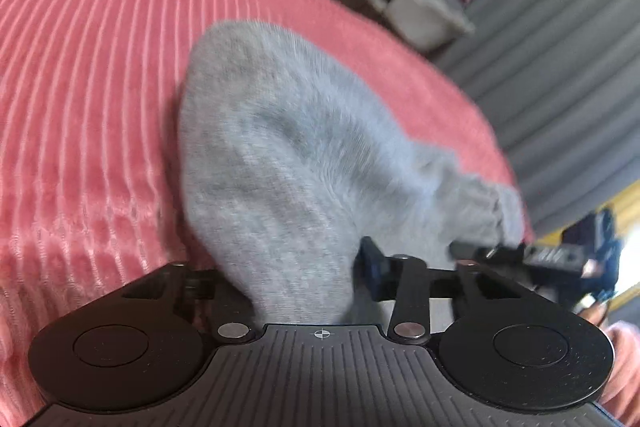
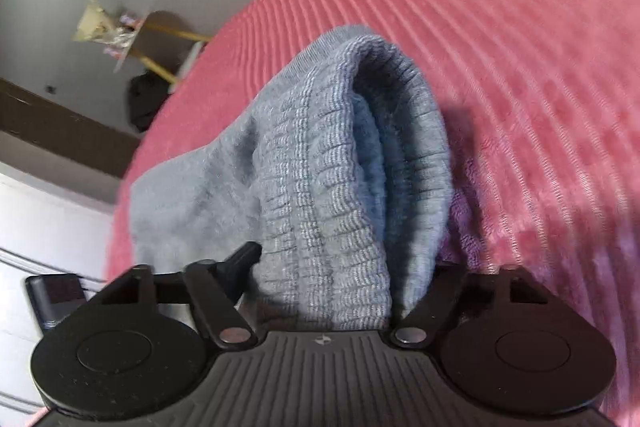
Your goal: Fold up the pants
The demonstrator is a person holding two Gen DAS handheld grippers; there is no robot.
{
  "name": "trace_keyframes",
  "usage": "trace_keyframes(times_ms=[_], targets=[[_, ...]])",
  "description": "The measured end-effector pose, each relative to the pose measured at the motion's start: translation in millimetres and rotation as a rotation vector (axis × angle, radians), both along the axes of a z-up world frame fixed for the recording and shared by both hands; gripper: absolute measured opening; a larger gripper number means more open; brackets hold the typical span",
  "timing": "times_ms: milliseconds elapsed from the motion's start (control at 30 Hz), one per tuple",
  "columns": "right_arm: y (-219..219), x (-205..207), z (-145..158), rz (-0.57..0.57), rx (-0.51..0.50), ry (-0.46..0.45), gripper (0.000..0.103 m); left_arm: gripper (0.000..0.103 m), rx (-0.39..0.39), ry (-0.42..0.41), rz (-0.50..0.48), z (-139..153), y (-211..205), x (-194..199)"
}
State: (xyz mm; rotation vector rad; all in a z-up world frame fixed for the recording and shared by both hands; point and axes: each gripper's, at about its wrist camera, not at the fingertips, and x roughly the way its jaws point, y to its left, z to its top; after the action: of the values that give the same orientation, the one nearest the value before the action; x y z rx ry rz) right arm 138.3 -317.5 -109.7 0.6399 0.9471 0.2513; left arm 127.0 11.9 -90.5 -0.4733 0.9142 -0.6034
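Your left claw (image 1: 296,287) is clenched on the grey sweatpants (image 1: 288,155); your right claw (image 2: 332,287) pinches their ribbed waistband (image 2: 344,163). You're holding them lifted over the pink bedspread (image 2: 520,47), probably to lay a fold.

grey pants (image 1: 288,163), ribbed grey waistband (image 2: 332,195); pink ribbed bedspread (image 1: 88,75); black grippers (image 1: 280,287); grey curtain (image 1: 560,47).

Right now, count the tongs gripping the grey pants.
2. The left tongs clamp plain grey pants fabric; the right tongs clamp the ribbed waistband, above the pink bedspread.
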Motion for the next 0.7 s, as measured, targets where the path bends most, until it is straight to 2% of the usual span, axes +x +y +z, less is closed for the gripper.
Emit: trace_keyframes(times_ms=[67, 233, 300, 333, 367, 400, 433, 500, 600, 700], targets=[[0, -7, 9, 0.004, 0.017, -0.038, 0.051, 0.038, -0.047, -0.020, 0.006, 12, 1, -1], [2, 0, 54, -0.007, 0.050, -0.156, 0.049, 0.037, -0.093, -0.092, 0.014, 46, -11, 13], [-2, 8, 72, -0.031, 0.037, -0.193, 0.049, 0.040, -0.108, -0.097, 0.048, 55, -10, 23], [-7, 12, 77, -0.050, 0.028, -0.204, 0.051, 0.042, -0.092, -0.093, 0.093, 58, -10, 28], [-13, 17, 81, -0.079, 0.020, -0.207, 0.055, 0.047, -0.065, -0.087, 0.144, 59, -7, 31], [-22, 22, 85, -0.126, 0.004, -0.208, 0.070, 0.052, -0.017, -0.076, 0.201, 59, -7, 34], [-30, 23, 88, -0.175, -0.014, -0.207, 0.090, 0.053, 0.037, -0.061, 0.261, 58, -4, 34], [-45, 14, 94, -0.285, -0.053, -0.219, 0.096, 0.066, 0.071, -0.051, 0.263, 54, 0, 25], [-53, -11, 87, -0.337, -0.013, -0.168, 0.099, 0.069, 0.121, -0.075, 0.220, 45, 2, -7], [-48, -44, 59, -0.370, 0.050, -0.121, 0.099, 0.070, 0.105, -0.028, 0.234, 33, 18, -50]])
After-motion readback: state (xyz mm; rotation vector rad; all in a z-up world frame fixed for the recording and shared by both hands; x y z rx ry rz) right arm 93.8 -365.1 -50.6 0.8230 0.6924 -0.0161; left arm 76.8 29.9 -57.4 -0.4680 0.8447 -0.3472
